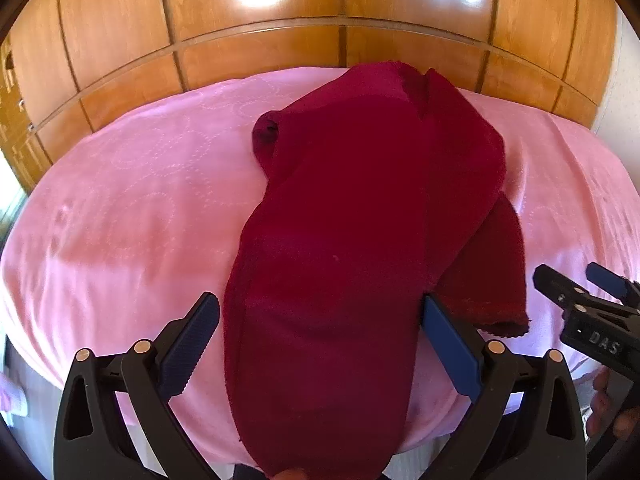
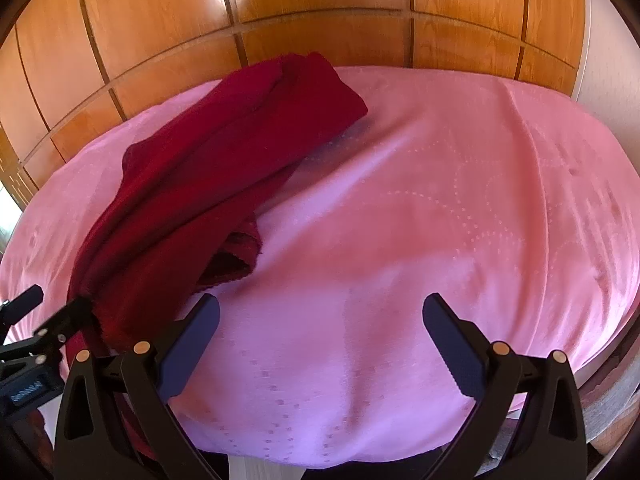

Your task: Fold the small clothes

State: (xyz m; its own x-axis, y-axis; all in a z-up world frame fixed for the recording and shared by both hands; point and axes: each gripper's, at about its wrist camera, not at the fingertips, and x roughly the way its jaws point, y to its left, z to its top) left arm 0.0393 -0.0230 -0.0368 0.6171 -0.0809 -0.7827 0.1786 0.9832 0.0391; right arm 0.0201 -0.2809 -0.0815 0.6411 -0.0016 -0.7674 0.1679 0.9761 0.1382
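Left gripper sits nearest the lens, fingers spread wide. Red garment runs straight through the gap between them, draped over the near edge of the pink bed. Right blue pad touches the cloth's edge; left pad stands just clear of it. In the right wrist view one finger of this gripper looks tucked under the cloth, so it may be carrying the near end, not pinching it. Cannot tell for sure.

Garment lies as a long, loosely doubled strip. Long axis runs from the bed's near edge toward the wooden panelling at the far side. One flap with a ragged hem hangs off the strip's right flank, on the bed.

Right gripper also wide open, holding nothing, only bare pink cover between its fingers. Garment lies to its left, well apart from its tips; the loose flap is the nearest part.

Judgement: left gripper is the nearer one, already astride the near end. Folding would go along the long axis, near end carried toward the panelling; right gripper best placed for the stray flap.
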